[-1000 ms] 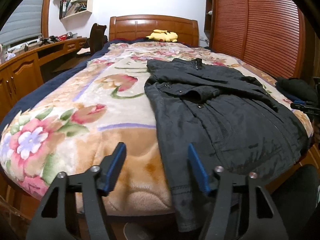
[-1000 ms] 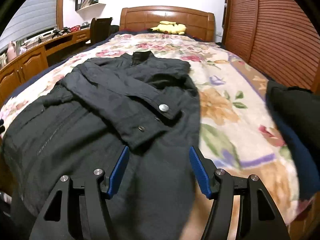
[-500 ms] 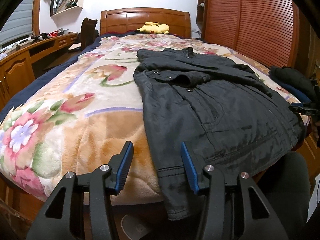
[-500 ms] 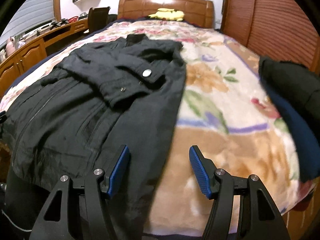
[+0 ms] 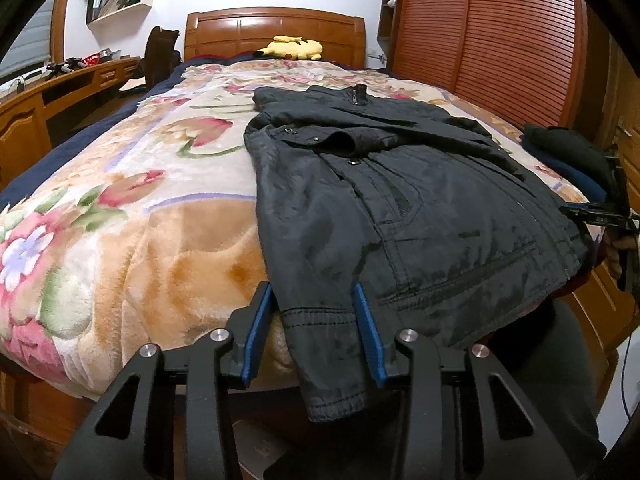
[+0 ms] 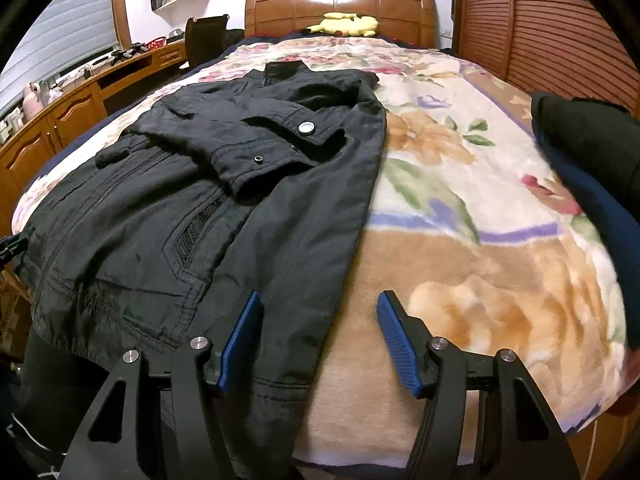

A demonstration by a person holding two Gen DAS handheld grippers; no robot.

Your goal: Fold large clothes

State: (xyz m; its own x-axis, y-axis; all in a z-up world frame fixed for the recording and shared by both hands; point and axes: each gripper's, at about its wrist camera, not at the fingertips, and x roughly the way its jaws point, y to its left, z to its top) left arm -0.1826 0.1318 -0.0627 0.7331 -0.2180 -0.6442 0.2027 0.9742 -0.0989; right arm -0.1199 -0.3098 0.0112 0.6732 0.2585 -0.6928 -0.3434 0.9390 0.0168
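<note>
A black jacket (image 5: 400, 200) lies front up on the flowered blanket (image 5: 140, 220), sleeves folded across its chest, its hem hanging over the bed's near edge. My left gripper (image 5: 314, 314) straddles the hem's left corner. Its jaws are closing with the cloth between them, and the blue pads are not clearly pressing. In the right wrist view the jacket (image 6: 224, 200) fills the left half. My right gripper (image 6: 318, 322) hovers over the hem's right edge, jaws closing, with the cloth only near the left pad. The right gripper (image 5: 596, 216) also shows at the jacket's far corner.
A pile of dark folded clothes (image 6: 592, 160) sits at the bed's right side. A yellow plush toy (image 6: 348, 24) lies by the wooden headboard (image 6: 340, 4). A wooden desk (image 5: 48, 96) and a chair (image 5: 158, 56) stand to the left, slatted wardrobe doors (image 5: 500, 32) to the right.
Both grippers have dropped toward the jacket's near hem. The left jaws have narrowed and now bracket the hem corner. The right gripper shifted right to the jacket's edge, its jaws slightly narrower.
</note>
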